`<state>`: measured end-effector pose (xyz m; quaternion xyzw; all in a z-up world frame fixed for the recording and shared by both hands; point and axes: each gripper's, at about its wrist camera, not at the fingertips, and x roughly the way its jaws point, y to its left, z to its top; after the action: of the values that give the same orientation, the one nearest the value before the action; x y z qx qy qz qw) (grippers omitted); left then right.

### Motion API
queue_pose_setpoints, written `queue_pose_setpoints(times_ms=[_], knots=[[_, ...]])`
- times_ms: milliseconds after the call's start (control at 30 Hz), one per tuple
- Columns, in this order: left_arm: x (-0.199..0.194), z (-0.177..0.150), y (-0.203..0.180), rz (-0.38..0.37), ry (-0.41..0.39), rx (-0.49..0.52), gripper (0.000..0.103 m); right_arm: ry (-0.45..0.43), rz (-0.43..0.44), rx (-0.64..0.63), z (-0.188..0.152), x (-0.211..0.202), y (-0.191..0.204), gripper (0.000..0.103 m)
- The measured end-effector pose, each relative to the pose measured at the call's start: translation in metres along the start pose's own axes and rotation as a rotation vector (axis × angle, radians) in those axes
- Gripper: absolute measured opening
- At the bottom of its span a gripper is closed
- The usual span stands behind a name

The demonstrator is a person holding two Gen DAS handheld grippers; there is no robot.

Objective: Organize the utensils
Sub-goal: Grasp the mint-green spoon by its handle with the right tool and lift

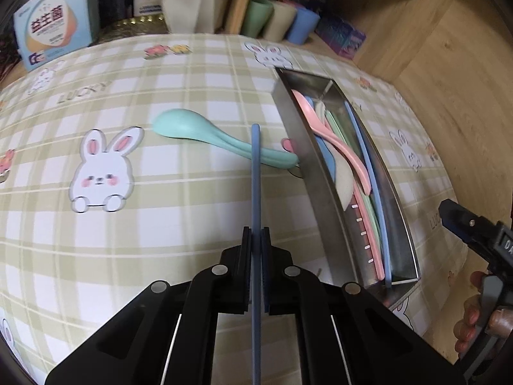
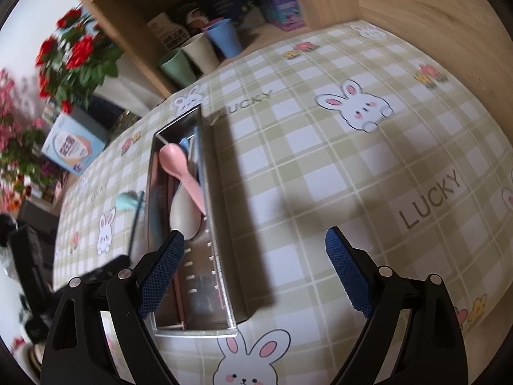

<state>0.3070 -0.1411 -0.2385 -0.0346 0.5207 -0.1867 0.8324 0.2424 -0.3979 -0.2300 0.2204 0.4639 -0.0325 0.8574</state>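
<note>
My left gripper point(image 1: 256, 234) is shut on a thin blue chopstick point(image 1: 255, 173), which sticks out forward over the checked tablecloth. Beyond its tip a teal spoon point(image 1: 192, 128) lies on the cloth, its handle reaching the steel tray point(image 1: 307, 166). In the tray lie a pink spoon point(image 1: 333, 141), a cream spoon, another blue chopstick point(image 1: 368, 160) and green and pink utensils. My right gripper point(image 2: 255, 235) stands open over the tray's point(image 2: 192, 330) near end, its left finger above the tray and its right finger over the cloth. The pink spoon point(image 2: 179, 166) rests on a cream spoon point(image 2: 182, 211).
Green, cream and blue cups point(image 1: 275, 19) and several boxes point(image 1: 57, 29) stand at the table's far edge. A wooden wall point(image 1: 449, 96) runs close along the tray's right side. Red and pink flowers point(image 2: 73, 57) stand at the far left. A person's hand point(image 1: 471, 320) holds the right gripper.
</note>
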Motion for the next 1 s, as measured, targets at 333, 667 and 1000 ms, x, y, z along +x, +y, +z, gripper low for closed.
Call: queue_pose_setpoints(times_ms=[333,667,1000], knots=[[-0.041,-0.012,0.046,0.047,-0.099,-0.055,0.005,0.027,0.072,-0.331,0.009,0.008,0.078,0.086],[-0.064,-0.017,0.098,0.094,-0.158,-0.147,0.005,0.163,0.001,-0.717,0.01,0.065,0.18,0.072],[-0.066,-0.032,0.144,0.134,-0.158,-0.219,0.005,0.23,-0.033,-0.791,-0.001,0.11,0.23,0.047]])
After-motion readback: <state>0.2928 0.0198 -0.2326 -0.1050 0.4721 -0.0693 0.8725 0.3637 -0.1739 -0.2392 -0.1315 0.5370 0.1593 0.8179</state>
